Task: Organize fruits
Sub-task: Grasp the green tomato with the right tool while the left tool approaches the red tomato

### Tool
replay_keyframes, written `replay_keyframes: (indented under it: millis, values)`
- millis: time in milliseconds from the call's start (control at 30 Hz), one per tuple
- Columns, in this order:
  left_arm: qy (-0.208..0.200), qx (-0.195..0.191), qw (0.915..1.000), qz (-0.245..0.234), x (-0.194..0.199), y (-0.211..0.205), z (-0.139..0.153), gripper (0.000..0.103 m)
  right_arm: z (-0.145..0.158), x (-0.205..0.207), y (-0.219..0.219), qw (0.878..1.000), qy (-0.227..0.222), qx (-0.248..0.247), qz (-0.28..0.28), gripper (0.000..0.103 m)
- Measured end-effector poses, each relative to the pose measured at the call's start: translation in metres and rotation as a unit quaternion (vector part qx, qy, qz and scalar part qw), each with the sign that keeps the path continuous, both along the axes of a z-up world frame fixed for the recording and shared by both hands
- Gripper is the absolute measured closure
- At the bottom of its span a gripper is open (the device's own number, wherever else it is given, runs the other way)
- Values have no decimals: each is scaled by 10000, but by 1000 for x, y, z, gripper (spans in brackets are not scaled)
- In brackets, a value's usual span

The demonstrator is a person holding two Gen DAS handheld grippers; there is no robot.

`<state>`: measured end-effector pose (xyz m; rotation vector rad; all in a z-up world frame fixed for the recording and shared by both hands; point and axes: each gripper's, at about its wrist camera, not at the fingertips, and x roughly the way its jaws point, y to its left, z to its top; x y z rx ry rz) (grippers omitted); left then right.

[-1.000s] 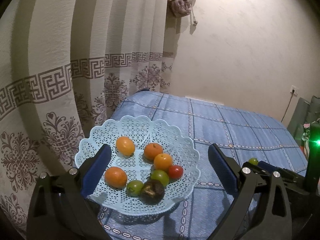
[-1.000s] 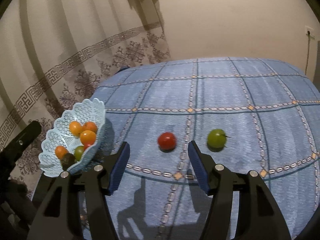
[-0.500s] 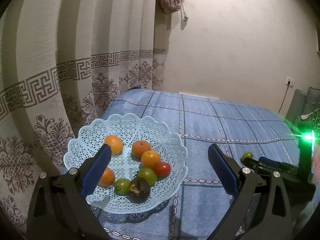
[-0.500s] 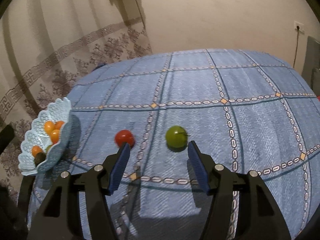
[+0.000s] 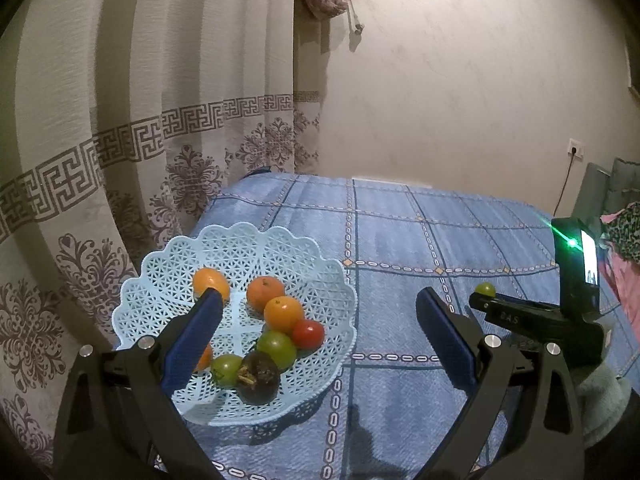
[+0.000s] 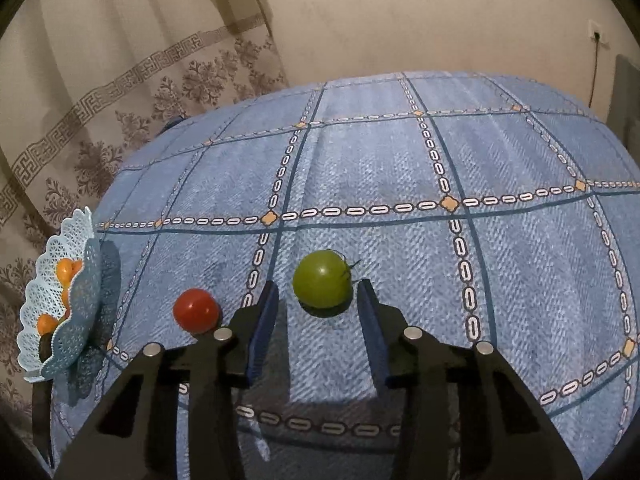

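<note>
Mostly sorted: eight fruits lay in the basket (image 5: 328,280); green tomato (image 6: 322,279) and red tomato (image 6: 197,311) remained on the bed (image 6: 400,184), both grippers' jaws released.

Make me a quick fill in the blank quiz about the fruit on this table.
1. The right gripper is open around the ____ tomato.
2. The red tomato on the cloth lies between the green tomato and the ____.
3. The basket is coloured light ____.

Missing words: green; basket; blue
</note>
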<state>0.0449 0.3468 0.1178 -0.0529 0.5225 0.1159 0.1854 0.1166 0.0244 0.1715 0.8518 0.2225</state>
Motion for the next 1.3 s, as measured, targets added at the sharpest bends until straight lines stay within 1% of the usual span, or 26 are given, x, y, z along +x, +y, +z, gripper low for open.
replay_keyframes:
  millis: [133, 200, 467, 567, 600, 700, 767, 967, 1033, 1100, 1300]
  values:
    - [51, 34, 10000, -32, 4, -6, -1, 5, 1, 1, 0, 10000, 6, 23, 43, 71]
    - [83, 61, 9999, -78, 5, -11, -2, 5, 2, 0, -3, 10000, 6, 72, 47, 71]
    - [116, 184, 9995, -218, 6, -28, -2, 5, 19, -14, -13, 9996, -209, 187, 81, 71]
    - [151, 176, 9994, -261, 8, -33, -3, 5, 21, -16, -17, 9994, -237, 230, 47, 70]
    - [160, 162, 9994, -271, 9, -34, -4, 5, 21, -15, -18, 9994, -232, 259, -3, 70]
    - [151, 172, 9993, -285, 8, -38, -3, 5, 17, -8, -18, 9994, -164, 319, -35, 64]
    - [148, 193, 9993, -297, 8, -41, -2, 5, 13, -1, -16, 9996, -114, 272, -39, 64]
    - [175, 249, 9990, -335, 9, -46, -3, 5, 0, 17, -9, 9992, 103, 382, 41, 64]
    - [200, 256, 9989, -332, 11, -46, -4, 5, -1, 18, -5, 9997, 25, 244, 92, 66]
    - [235, 253, 9989, -320, 13, -46, -6, 5, -1, 16, -1, 9997, 11, 192, 157, 73]
    - [237, 297, 9986, -374, 13, -48, -6, 5, 5, 9, -4, 9997, -17, 213, 126, 74]
